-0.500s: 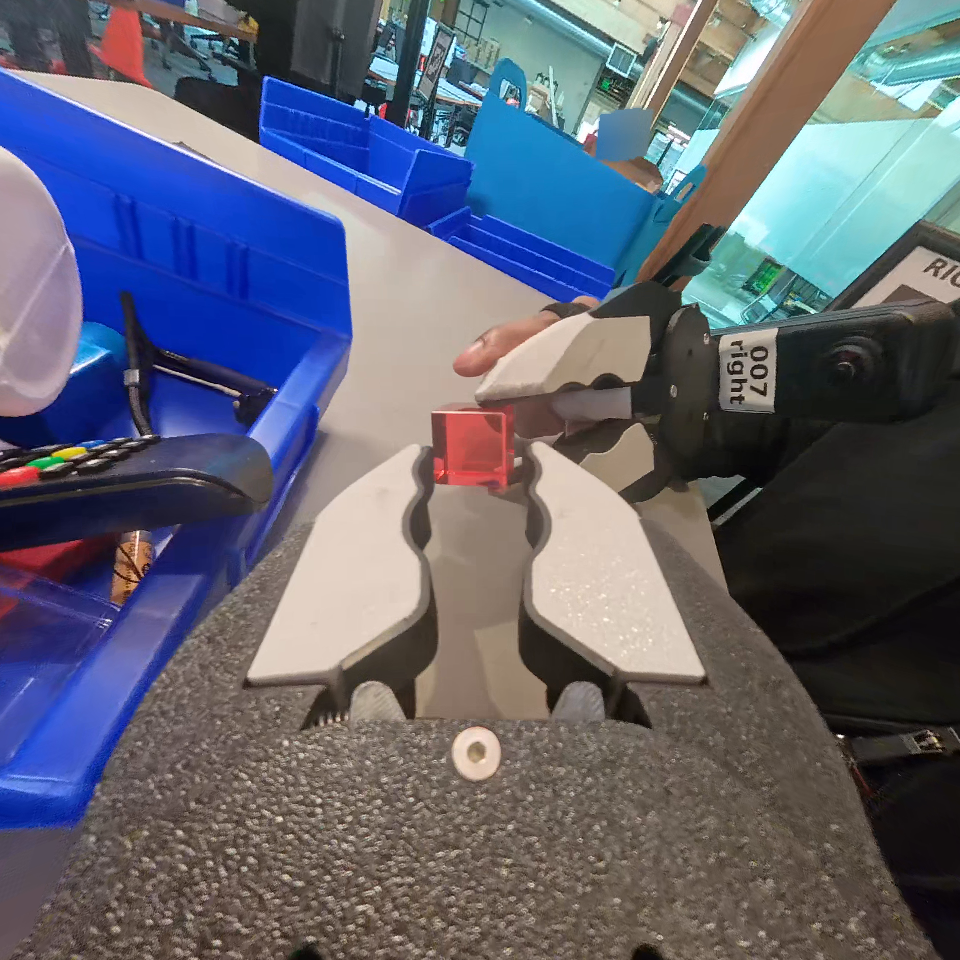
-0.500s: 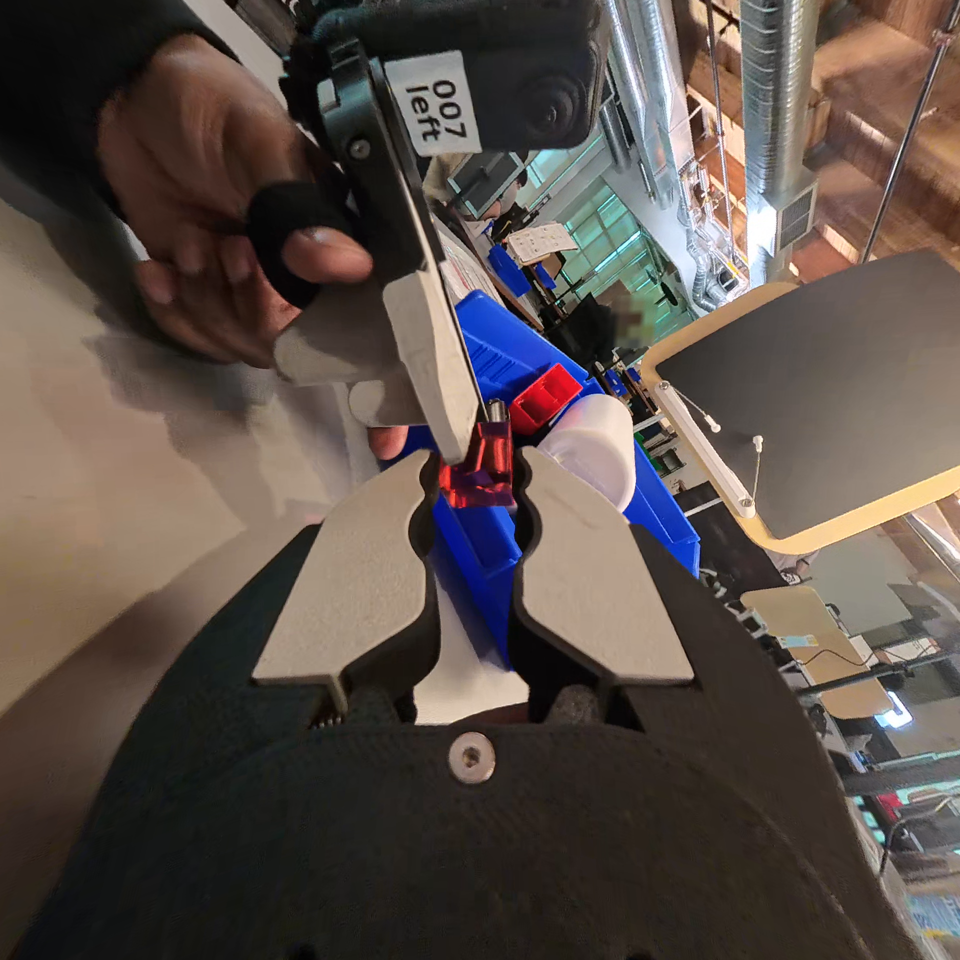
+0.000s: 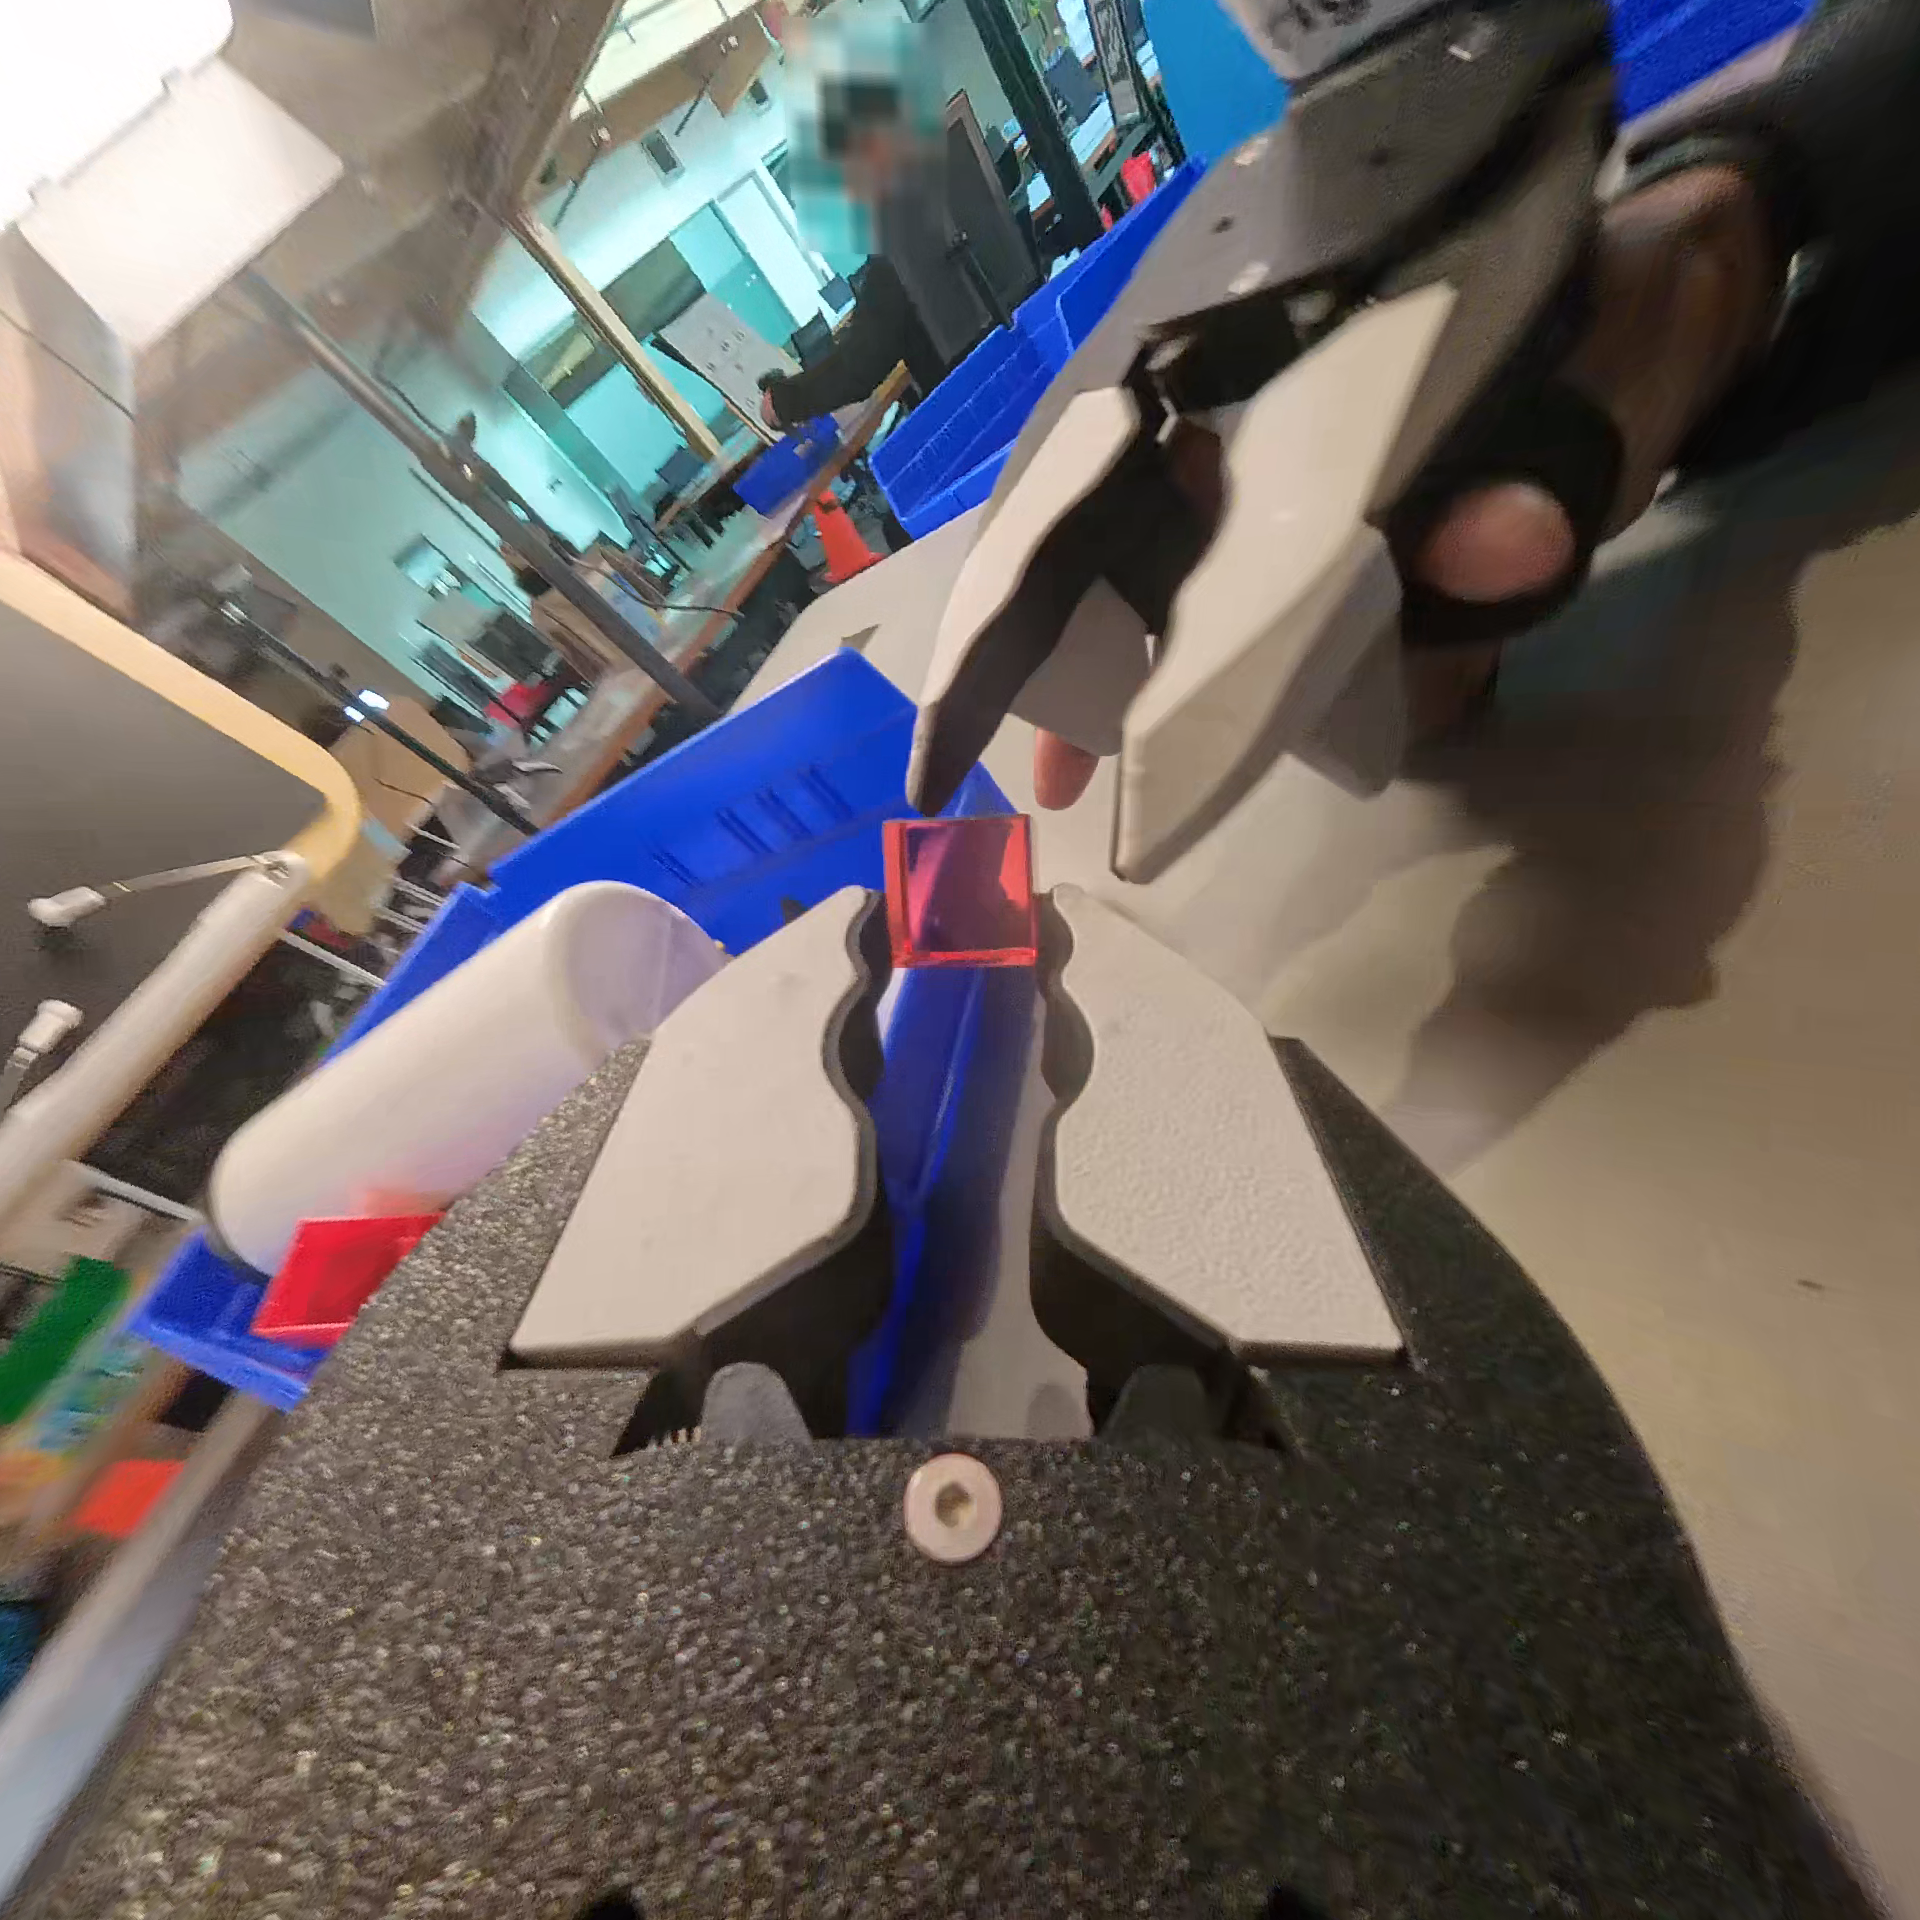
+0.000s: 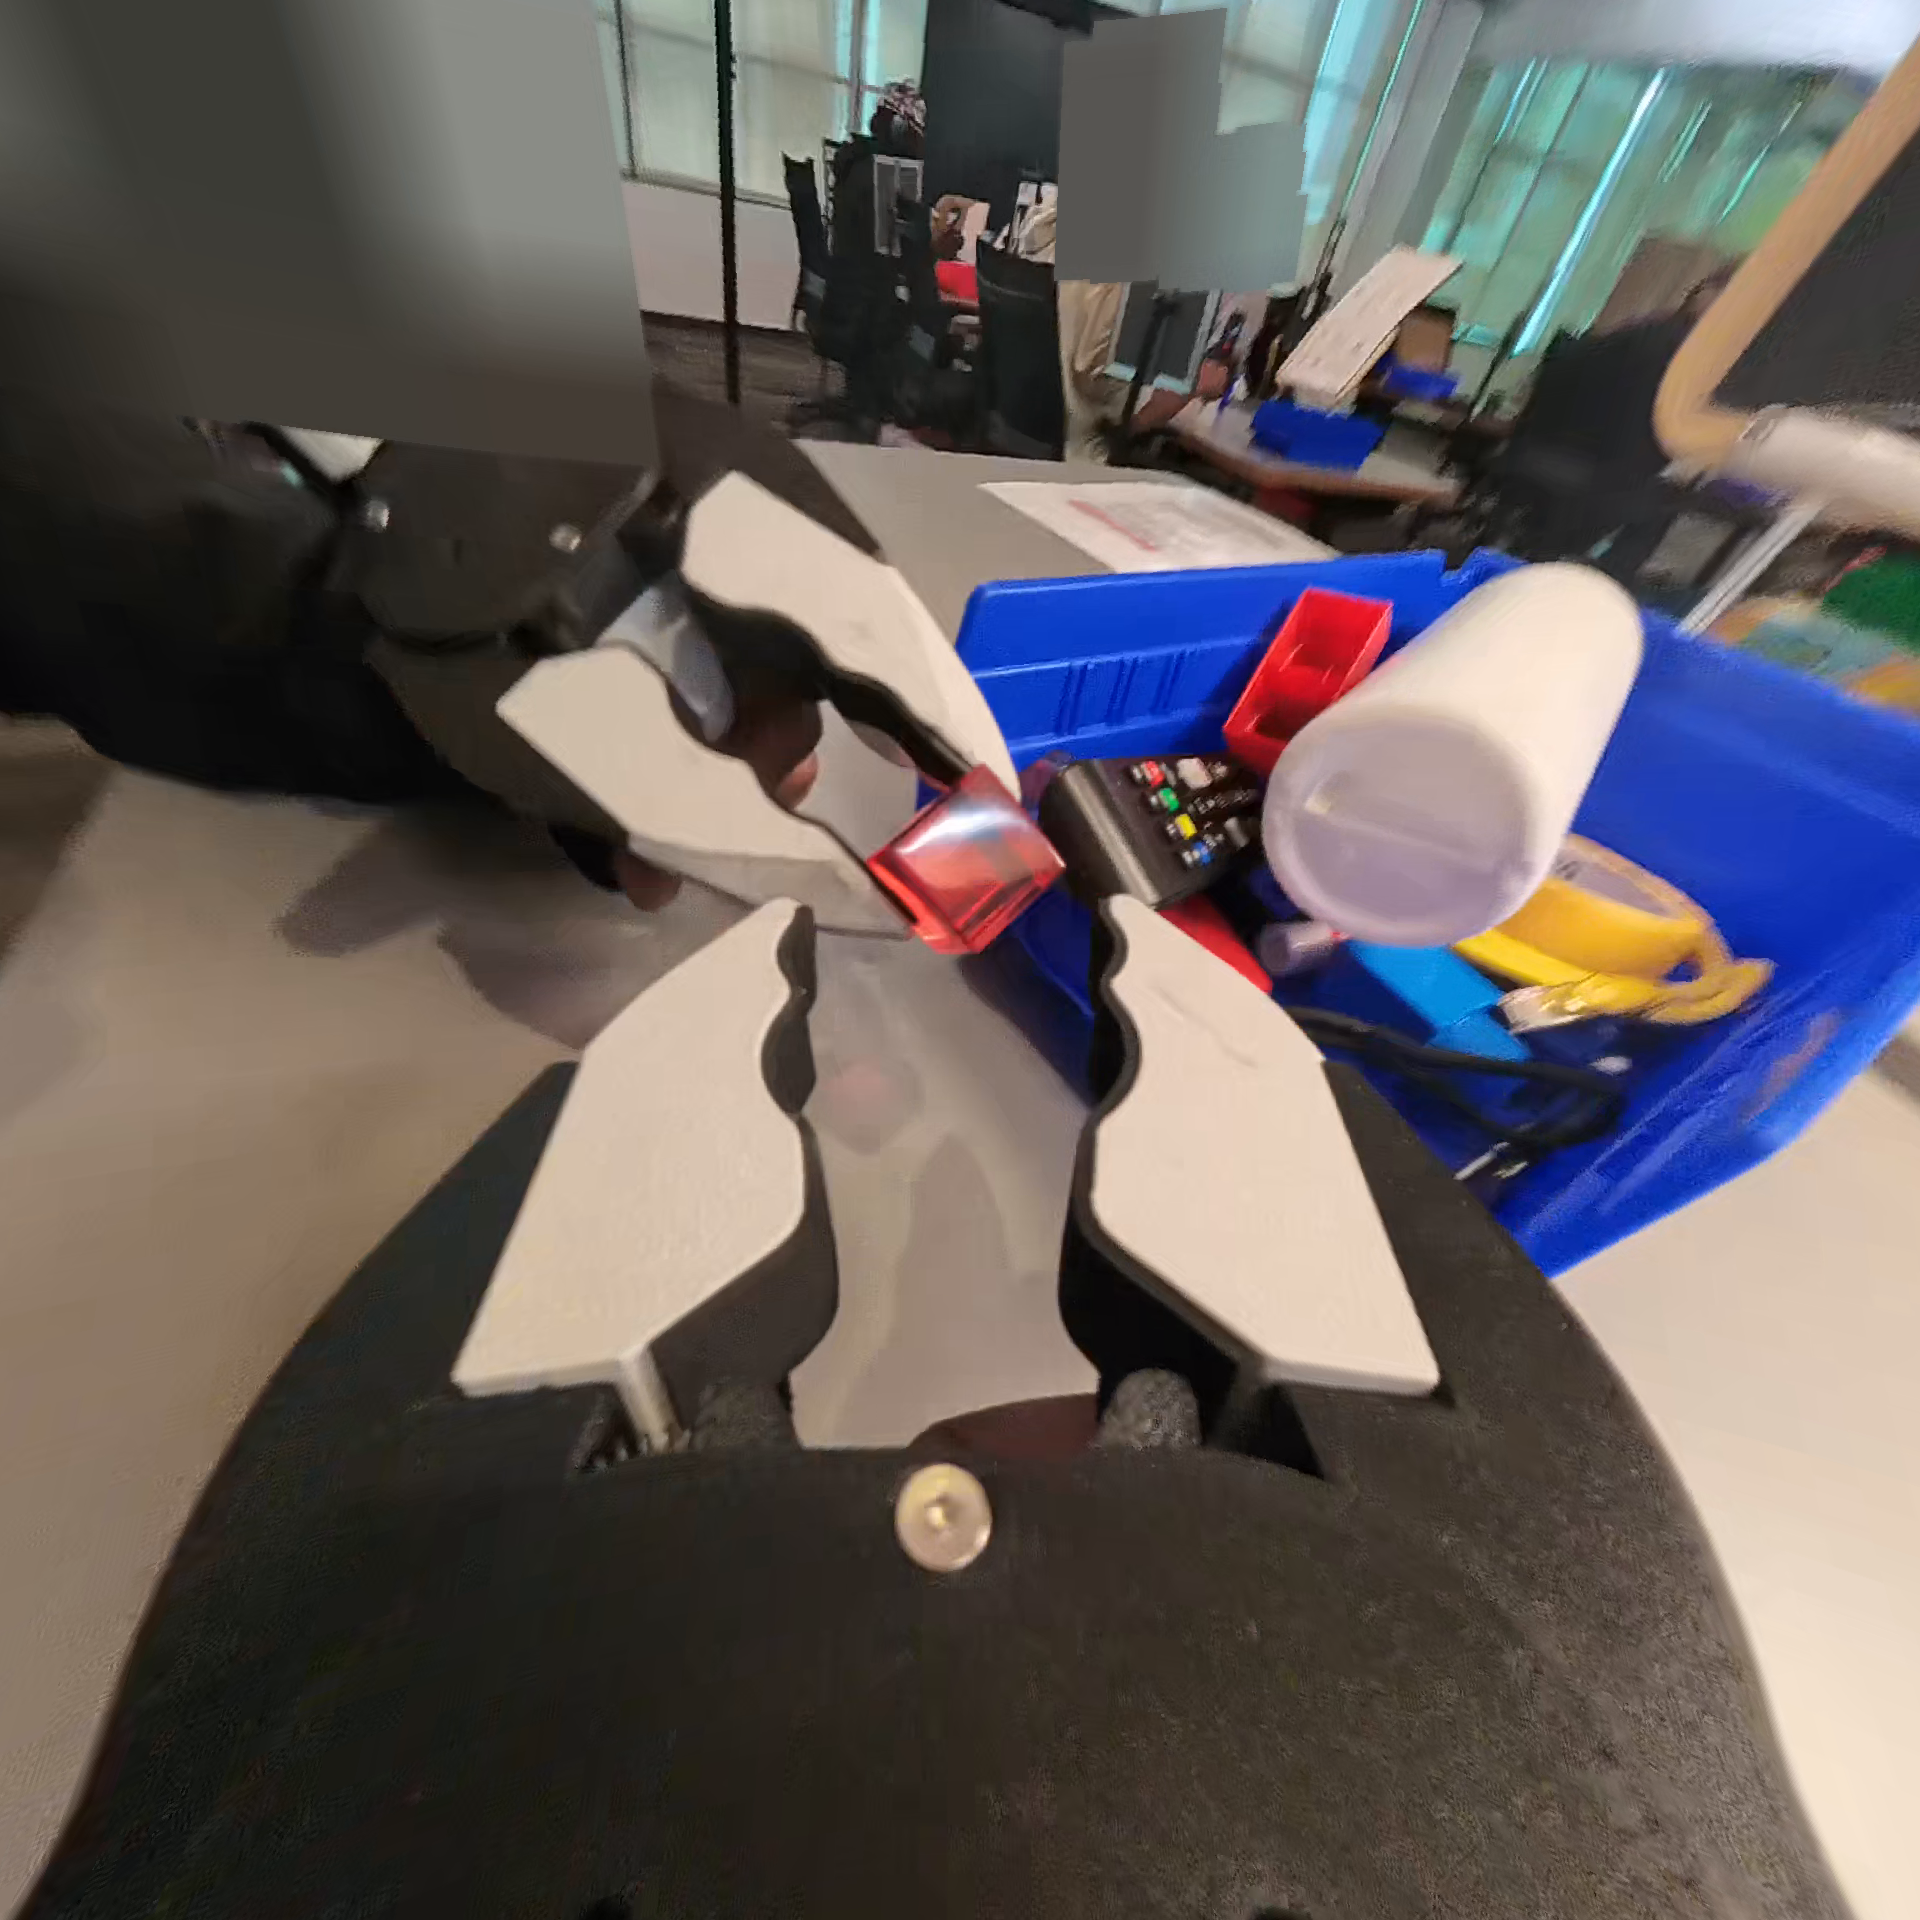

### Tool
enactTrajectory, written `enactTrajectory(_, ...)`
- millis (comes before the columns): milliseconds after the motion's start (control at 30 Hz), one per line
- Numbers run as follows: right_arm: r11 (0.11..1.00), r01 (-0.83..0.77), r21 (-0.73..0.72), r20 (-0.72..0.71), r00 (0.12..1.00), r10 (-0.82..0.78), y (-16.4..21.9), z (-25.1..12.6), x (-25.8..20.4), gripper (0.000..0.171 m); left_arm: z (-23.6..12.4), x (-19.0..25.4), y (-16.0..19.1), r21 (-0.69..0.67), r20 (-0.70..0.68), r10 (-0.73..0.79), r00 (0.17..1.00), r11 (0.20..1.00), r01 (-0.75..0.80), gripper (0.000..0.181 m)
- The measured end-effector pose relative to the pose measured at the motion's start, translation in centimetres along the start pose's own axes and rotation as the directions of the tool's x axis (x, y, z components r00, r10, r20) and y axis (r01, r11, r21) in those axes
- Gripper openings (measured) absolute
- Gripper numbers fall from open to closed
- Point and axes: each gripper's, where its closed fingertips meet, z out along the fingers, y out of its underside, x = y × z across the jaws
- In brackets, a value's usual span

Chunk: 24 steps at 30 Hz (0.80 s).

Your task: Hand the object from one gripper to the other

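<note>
Red translucent cube (image 3: pixel 961 894): clamped between the tips of the left gripper (image 3: pixel 961 920), held above the grey table (image 3: pixel 1714 1195) beside the bin's near corner. Right gripper (image 4: pixel 951 925): fingers spread wide, nothing held, just short of the cube (image 4: pixel 966 857). Blue bin (image 4: pixel 1766 831), right of the grippers, contents listed: white cylindrical container (image 4: pixel 1444 769) lying on top, small red tray (image 4: pixel 1304 670), black remote with coloured buttons (image 4: pixel 1153 826), yellow tape roll (image 4: pixel 1600 914), black cable (image 4: pixel 1475 1070), light blue block (image 4: pixel 1444 997)
</note>
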Motion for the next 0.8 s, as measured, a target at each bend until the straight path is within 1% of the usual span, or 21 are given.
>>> enactTrajectory(100,0.98,-0.201,0.0,0.069,0.977,0.201,-0.1,-0.1,0.2,0.053,0.0,0.4,0.0,-0.013,0.035,0.155,0.987,0.988,-0.154,0.027)
enactTrajectory(167,0.955,-0.295,-0.02,0.127,0.947,0.295,0.1,0.1,-0.2,0.052,0.0,0.7,-0.1,-0.012,0.041,0.205,0.978,0.979,-0.205,0.027)
enactTrajectory(233,0.93,-0.365,-0.035,0.179,0.913,0.366,0.1,0.1,-0.7,0.05,0.0,0.9,-0.2,-0.006,0.046,0.225,0.973,0.974,-0.225,0.027)
enactTrajectory(367,0.914,-0.401,-0.067,0.197,0.892,0.406,0.4,0.3,-1.2,0.044,0.0,1.0,-0.2,-0.003,0.05,0.255,0.966,0.967,-0.255,0.027)
enactTrajectory(467,0.915,-0.395,-0.087,0.175,0.898,0.404,0.7,0.5,-1.2,0.031,0.1,1.1,-0.2,-0.003,0.053,0.264,0.963,0.964,-0.265,0.027)
enactTrajectory(567,0.931,-0.358,-0.076,0.129,0.922,0.365,0.7,0.6,-0.8,0.03,0.1,0.9,0.0,-0.002,0.057,0.253,0.966,0.967,-0.254,0.027)
enactTrajectory(633,0.959,-0.276,-0.062,0.07,0.958,0.28,0.7,0.5,-0.3,0.029,0.1,0.9,0.2,-0.001,0.026,0.201,0.979,0.98,-0.201,0.028)
enactTrajectory(667,0.975,-0.215,-0.058,0.032,0.976,0.217,0.7,0.4,0.0,0.028,0.1,0.9,0.3,0.003,0.006,0.152,0.988,0.988,-0.152,0.03)
enactTrajectory(733,0.995,-0.072,-0.064,-0.043,0.997,0.069,0.7,0.3,0.5,0.028,0.1,0.7,0.3,-0.003,-0.054,0.001,0.999,1.0,-0.001,0.038)
enactTrajectory(800,0.995,0.053,-0.079,-0.088,0.994,-0.06,0.7,0.2,0.6,0.027,0.1,0.6,0.4,-0.036,-0.125,-0.175,0.977,0.984,0.172,0.048)
